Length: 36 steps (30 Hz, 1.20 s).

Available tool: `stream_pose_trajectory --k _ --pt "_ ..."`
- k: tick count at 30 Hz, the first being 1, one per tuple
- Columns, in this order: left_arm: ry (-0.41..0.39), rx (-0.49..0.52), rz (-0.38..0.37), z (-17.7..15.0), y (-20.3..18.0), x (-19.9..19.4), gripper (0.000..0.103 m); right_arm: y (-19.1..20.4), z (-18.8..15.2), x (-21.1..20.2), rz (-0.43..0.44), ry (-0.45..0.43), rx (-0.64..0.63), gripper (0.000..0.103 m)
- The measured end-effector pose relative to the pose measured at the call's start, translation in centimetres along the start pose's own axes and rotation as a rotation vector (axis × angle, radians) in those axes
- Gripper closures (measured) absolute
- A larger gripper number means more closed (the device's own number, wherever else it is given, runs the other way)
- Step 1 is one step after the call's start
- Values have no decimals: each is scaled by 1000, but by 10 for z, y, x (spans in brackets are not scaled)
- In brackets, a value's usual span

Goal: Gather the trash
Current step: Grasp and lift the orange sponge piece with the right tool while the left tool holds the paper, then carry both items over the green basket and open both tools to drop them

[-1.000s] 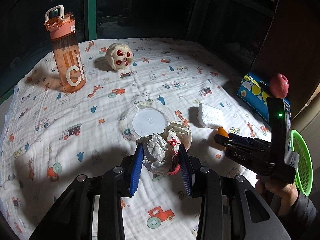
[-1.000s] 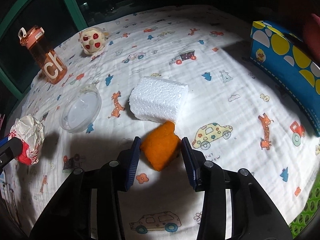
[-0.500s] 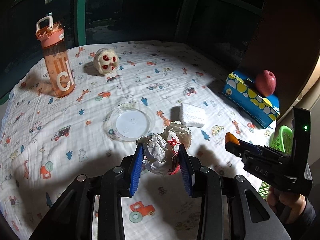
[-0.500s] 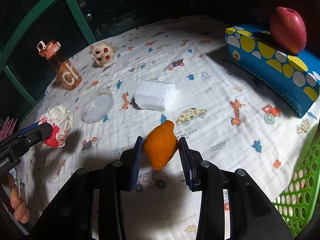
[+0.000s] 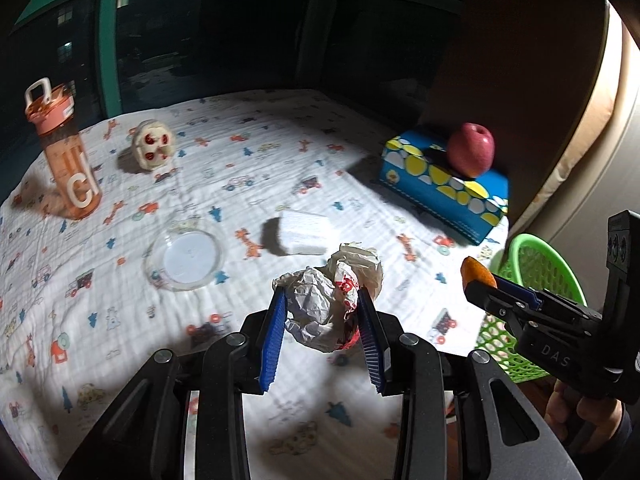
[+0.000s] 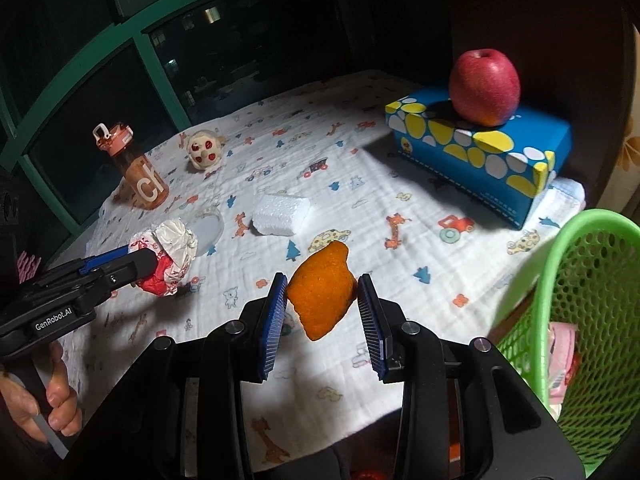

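Aloft, orange peel (image 6: 322,294) pinched in right hand-held gripper (image 6: 322,312), crumpled wrapper (image 5: 328,308) in left (image 5: 323,320).

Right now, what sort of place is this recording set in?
Probably a home, at night: a table under a children's cartoon-print cloth beside dark green-framed windows, with a tissue box and green mesh basket.

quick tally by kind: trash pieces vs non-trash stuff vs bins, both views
Trash pieces: 4 (crumpled white-and-red paper wrapper, orange peel piece, white foam block, clear round plastic lid)
Non-trash things: 4 (orange water bottle, red apple, blue tissue box, small cream-and-red toy)
Bins: 1 (green mesh basket)
Total: 9
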State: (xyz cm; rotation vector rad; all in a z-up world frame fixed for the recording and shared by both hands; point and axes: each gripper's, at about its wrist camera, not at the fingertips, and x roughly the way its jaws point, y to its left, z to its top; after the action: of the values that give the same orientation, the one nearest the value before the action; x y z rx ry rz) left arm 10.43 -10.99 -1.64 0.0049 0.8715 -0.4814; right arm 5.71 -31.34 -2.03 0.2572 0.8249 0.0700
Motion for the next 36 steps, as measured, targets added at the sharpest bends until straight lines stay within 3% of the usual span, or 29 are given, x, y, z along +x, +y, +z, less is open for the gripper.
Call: stream_pose_trajectory --k 22,36 --pt "15 208 -186 12 -150 13 69 -125 -33 -94 -217 -94 171 66" --pt "51 297 -276 14 -221 25 69 -180 -58 -127 -289 -111 265 54"
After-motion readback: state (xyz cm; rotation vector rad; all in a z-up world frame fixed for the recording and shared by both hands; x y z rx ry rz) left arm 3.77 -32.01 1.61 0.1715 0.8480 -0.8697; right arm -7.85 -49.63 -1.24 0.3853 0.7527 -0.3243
